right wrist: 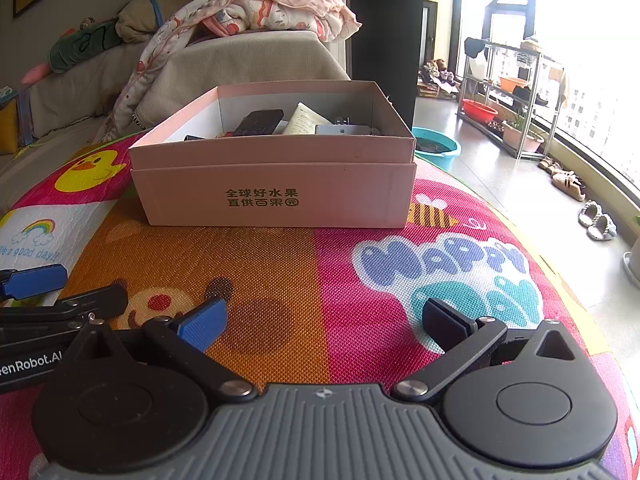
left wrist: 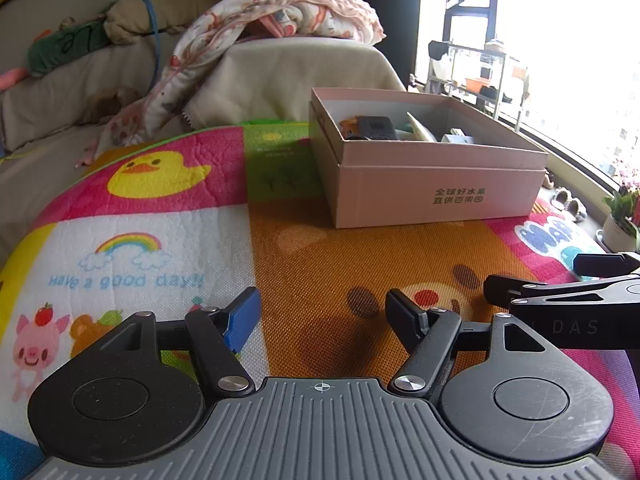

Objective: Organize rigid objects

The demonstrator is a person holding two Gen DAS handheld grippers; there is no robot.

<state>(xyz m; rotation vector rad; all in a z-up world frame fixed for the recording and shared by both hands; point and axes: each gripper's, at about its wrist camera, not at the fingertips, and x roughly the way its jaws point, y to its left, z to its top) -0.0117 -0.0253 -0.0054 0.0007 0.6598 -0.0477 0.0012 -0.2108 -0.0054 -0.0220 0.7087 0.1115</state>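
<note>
Box [right wrist: 276,196] of pale pink card, open-topped with printed characters on its near wall, sits on the colourful play mat [right wrist: 280,280], and it is the one landmark here. Inside it lie the rigid things: a dark flat device [right wrist: 260,122], a cream-coloured tube or packet [right wrist: 306,120], and a silvery metal piece [right wrist: 346,128] towards its right end; what else lies lower is hidden by the near wall. No loose object shows on the mat in front of the box, so the sorting looks either finished or between picks; that is a judgement only. Next would call for finding any remaining item outside these views, or reaching over the near wall to tidy the contents. Nearer than the box, the left gripper [left wrist: 320,320] and right gripper [right wrist: 324,324] hover side by side, fingers spread apart and holding nothing.
</note>
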